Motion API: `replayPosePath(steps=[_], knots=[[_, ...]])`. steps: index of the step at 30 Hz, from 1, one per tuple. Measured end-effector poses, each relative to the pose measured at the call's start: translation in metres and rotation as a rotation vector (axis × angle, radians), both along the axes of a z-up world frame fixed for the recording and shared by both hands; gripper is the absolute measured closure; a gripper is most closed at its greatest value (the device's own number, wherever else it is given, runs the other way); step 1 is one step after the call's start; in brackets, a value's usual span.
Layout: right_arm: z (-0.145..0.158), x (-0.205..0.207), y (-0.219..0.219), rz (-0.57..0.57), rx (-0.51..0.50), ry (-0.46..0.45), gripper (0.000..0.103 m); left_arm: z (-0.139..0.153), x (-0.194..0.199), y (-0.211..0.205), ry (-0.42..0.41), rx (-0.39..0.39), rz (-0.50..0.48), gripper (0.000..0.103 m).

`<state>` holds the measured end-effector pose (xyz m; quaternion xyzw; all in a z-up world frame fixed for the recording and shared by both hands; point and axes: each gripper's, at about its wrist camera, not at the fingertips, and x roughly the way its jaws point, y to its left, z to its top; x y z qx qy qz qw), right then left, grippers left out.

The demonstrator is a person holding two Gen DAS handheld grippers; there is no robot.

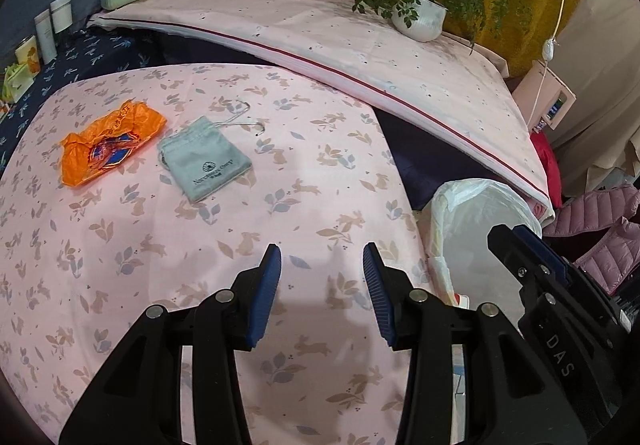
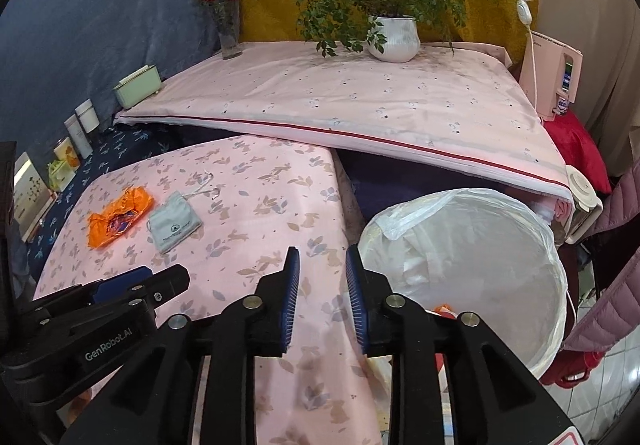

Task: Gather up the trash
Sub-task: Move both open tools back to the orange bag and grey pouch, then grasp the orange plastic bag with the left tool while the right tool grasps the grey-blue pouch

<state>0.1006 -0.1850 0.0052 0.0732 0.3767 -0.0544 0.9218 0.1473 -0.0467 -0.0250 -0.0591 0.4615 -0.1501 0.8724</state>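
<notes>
A crumpled orange wrapper (image 1: 110,143) lies on the pink rabbit-print table cover (image 1: 224,245) at the far left, next to a grey drawstring pouch (image 1: 204,163). Both also show in the right wrist view: the wrapper (image 2: 120,216) and the pouch (image 2: 175,225). A white-lined trash bin (image 2: 472,269) stands at the table's right edge, with a bit of orange inside; it shows in the left wrist view too (image 1: 476,241). My left gripper (image 1: 322,265) is open and empty above the table. My right gripper (image 2: 322,265) is open and empty near the bin's rim.
A raised surface under a pink cloth (image 2: 340,101) sits behind, with a potted plant (image 2: 394,37) and a flower vase (image 2: 230,33). A green box (image 2: 138,87) and small containers (image 2: 82,129) line the left. A pink jacket (image 1: 600,233) hangs at right.
</notes>
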Motion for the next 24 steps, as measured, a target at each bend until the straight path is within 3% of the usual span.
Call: replayPosePath(steps=[4, 6, 10, 15, 24], knots=[[-0.004, 0.008, 0.021, 0.033, -0.003, 0.014, 0.077, -0.004, 0.005, 0.02, 0.007, 0.009, 0.033, 0.062], [-0.006, 0.012, 0.03, 0.048, -0.002, 0.02, 0.075, -0.007, 0.007, 0.032, 0.013, 0.011, 0.056, 0.054], [-0.01, 0.021, 0.054, 0.084, -0.004, 0.032, 0.071, -0.012, 0.013, 0.059, 0.018, 0.012, 0.107, 0.051], [-0.018, 0.034, 0.079, 0.119, -0.003, 0.05, 0.064, -0.019, 0.023, 0.098, 0.03, 0.012, 0.194, 0.04], [-0.037, 0.066, 0.12, 0.168, 0.018, 0.085, 0.053, -0.036, 0.05, 0.172, 0.056, 0.025, 0.342, 0.036]])
